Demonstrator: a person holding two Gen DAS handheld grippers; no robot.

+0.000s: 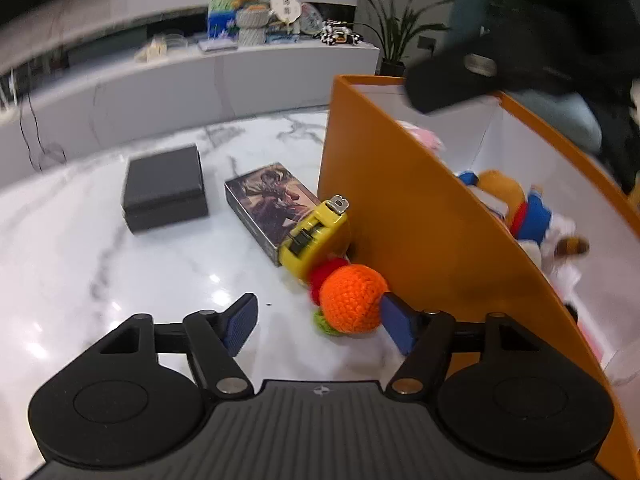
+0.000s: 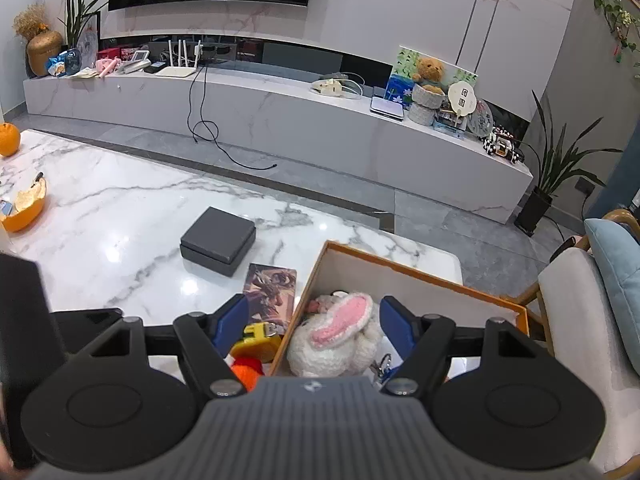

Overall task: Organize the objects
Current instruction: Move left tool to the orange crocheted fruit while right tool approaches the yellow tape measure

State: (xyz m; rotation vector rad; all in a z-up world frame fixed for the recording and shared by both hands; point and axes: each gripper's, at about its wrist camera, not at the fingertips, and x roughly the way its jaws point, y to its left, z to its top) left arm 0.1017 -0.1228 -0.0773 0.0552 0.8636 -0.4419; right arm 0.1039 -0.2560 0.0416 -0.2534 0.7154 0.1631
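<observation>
Two grippers are working beside the orange box: your left gripper is hanging open around the orange crocheted ball, its right pad touching the ball, its left pad apart. Your right gripper is hovering open and empty above the white plush bunny inside the box. Closing off-centre risks squeezing the ball away toward the yellow tape measure just beyond it.

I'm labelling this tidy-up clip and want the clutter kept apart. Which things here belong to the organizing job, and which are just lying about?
Part of the job:
- orange box holding plush toys
- white plush rabbit inside it
- orange crochet ball beside the box
- yellow tape measure
- picture card box
- dark grey case

Probably just lying about:
- halved orange peel
- teddy bear on the TV bench
- potted plant
</observation>
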